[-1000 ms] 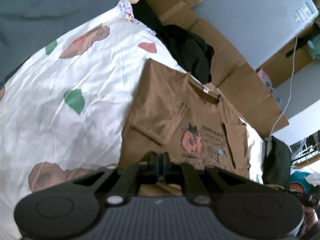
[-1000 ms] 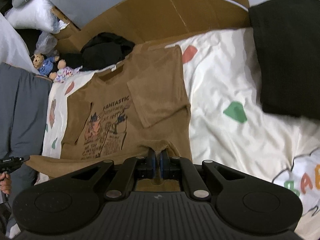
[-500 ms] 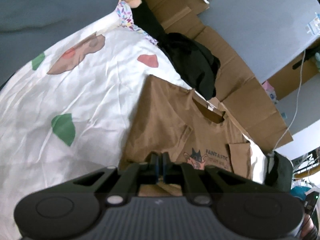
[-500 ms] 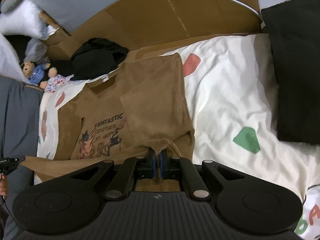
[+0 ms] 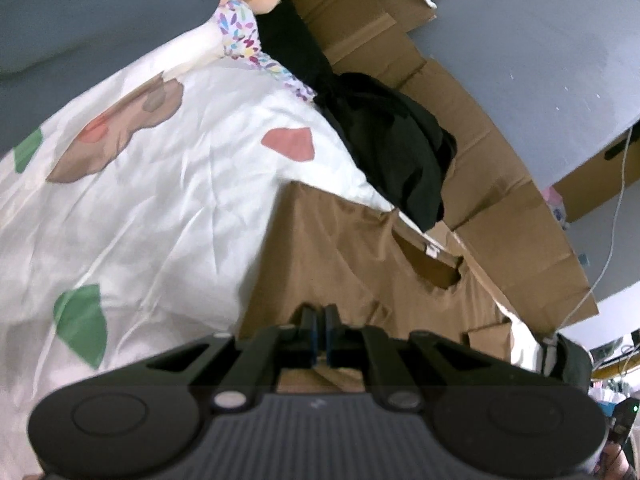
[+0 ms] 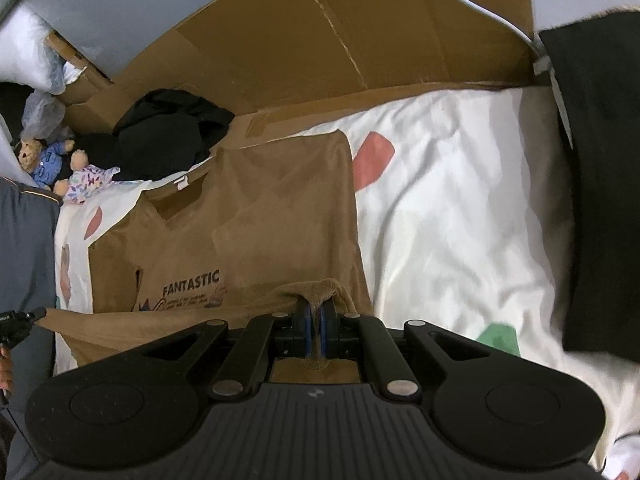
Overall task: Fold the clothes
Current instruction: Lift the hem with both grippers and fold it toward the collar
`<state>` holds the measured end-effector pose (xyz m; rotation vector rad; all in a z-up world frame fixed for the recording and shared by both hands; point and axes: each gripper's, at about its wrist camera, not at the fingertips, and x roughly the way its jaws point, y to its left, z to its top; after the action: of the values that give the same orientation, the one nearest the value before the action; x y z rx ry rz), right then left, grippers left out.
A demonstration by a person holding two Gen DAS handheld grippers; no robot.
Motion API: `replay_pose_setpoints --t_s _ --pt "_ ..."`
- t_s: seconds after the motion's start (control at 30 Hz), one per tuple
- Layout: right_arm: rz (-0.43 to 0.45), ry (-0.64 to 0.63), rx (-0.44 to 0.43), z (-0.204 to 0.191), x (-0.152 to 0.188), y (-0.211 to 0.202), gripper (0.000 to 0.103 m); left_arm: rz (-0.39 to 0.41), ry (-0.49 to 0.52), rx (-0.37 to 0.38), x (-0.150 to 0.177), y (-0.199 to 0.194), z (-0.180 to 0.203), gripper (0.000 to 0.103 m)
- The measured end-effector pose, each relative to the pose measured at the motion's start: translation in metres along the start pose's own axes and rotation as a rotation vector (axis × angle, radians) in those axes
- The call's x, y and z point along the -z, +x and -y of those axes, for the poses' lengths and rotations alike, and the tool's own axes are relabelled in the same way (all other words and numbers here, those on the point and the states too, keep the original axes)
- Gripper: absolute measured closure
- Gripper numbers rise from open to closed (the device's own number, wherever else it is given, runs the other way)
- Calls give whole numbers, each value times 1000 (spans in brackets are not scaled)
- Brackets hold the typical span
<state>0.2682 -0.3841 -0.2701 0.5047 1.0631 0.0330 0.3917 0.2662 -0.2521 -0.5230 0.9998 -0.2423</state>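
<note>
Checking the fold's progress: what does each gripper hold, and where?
Both hold the brown printed cotton T-shirt by its bottom hem: right gripper at one corner, left gripper at the other.

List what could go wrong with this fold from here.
1. The right gripper pinches only a thin bunch of the brown printed T-shirt's hem; it could slip free before the fold lands.
2. The shirt's collar lies against the black crumpled garment and the brown cardboard sheets; a hem carried too far may land on them.
3. The left gripper grips the other corner; uneven travel could leave the fold skewed.
</note>
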Motion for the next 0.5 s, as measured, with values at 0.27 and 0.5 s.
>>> replay_pose_setpoints --t_s 0.27,0.5 --pt "1 9 28 -2 -15 14 99 -12 1 -22 -13 17 4 99" --pt "3 -9 33 1 -26 24 99 -15 12 -32 -21 31 13 99"
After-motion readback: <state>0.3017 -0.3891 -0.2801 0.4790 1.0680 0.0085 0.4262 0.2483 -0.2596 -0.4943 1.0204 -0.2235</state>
